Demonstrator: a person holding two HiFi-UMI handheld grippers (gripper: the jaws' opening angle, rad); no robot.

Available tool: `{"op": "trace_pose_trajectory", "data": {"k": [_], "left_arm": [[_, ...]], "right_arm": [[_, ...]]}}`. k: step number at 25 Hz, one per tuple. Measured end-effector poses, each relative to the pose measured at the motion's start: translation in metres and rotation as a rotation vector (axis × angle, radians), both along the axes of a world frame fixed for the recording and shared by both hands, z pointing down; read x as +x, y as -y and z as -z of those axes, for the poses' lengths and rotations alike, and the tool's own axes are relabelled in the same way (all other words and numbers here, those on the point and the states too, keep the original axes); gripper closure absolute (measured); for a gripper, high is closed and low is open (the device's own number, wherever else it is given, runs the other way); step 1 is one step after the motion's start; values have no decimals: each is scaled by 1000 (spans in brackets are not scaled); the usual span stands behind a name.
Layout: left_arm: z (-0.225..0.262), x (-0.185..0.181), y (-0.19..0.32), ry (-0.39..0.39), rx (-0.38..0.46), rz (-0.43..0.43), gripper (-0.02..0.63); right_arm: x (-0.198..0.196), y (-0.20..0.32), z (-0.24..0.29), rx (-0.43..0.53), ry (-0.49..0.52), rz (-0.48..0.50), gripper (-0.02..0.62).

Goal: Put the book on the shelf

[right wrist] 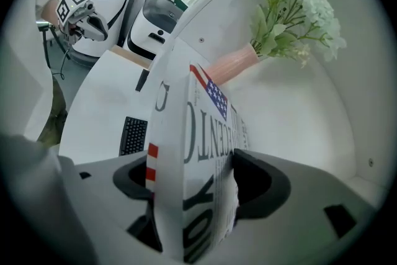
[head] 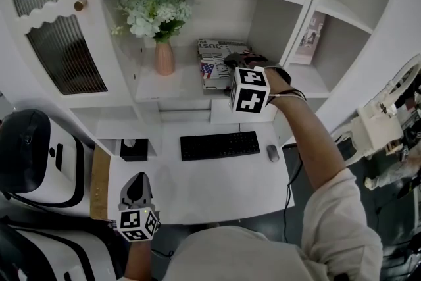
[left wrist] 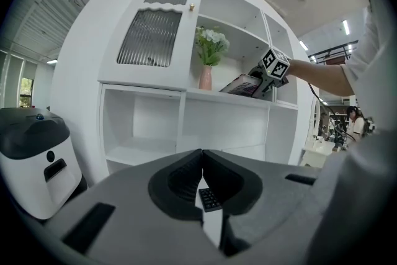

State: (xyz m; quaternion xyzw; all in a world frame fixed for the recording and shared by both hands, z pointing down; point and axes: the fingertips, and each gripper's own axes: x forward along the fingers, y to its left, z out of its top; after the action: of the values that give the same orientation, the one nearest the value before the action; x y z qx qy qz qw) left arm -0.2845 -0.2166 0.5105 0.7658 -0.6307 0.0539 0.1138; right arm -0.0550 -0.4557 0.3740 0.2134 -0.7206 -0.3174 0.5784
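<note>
the right gripper (right wrist: 195, 182) has the book (right wrist: 201, 127) standing edge-on between its jaws. the spine runs past the left pad and the printed cover with its flag patch faces the right pad. the jaws are spread wide, a pad on either side of the book rather than squeezing it. in the head view the right gripper (head: 238, 62) meets the book (head: 214, 57) at its right-hand end. from there the book reaches away to the gripper's left across the shelf (head: 168, 85), the middle compartment of the white unit. in the left gripper view the book (left wrist: 239, 85) looks tilted, higher at the gripper's end; whether that end is off the board i cannot tell. just past the book's far end stands a pink vase (head: 164, 57) with pale flowers (head: 154, 13), near but not touching.

the right arm is stretched forward over the desk (head: 197, 191), forearm bare. the wrist is bent so the gripper points down into the compartment, its marker cube toward the head camera. below that gripper, on the desk, lie a black keyboard (head: 220, 145) and a mouse (head: 272, 153).

the left gripper (left wrist: 201, 155) has its jaws pressed together at the tips with nothing in them. in the head view the left gripper (head: 137, 189) is held low, close to the body at the desk's near left corner. it points about level at the unit and is well apart from the book.
</note>
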Motion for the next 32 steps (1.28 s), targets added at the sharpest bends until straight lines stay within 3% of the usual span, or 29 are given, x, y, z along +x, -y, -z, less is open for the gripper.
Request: {"op": "trace_pose_trajectory", "data": {"k": [13,22,27,32], "left_arm": [[-6,0,0,-17,-17,3,600],[-8,-1,-2,-18,-27,2,600],[-10,-1,-2,-19,-32,2,601],[-13,-1,-3,-20,-38,2,600]], "right_arm": [[-2,-7,-1,-140,4,18,187],[-1,-8,-2,-144,6,11,193],[1,-14,-11,-229,-44,12,170],[1,-16,-27,-249,-41,7,166]]}}
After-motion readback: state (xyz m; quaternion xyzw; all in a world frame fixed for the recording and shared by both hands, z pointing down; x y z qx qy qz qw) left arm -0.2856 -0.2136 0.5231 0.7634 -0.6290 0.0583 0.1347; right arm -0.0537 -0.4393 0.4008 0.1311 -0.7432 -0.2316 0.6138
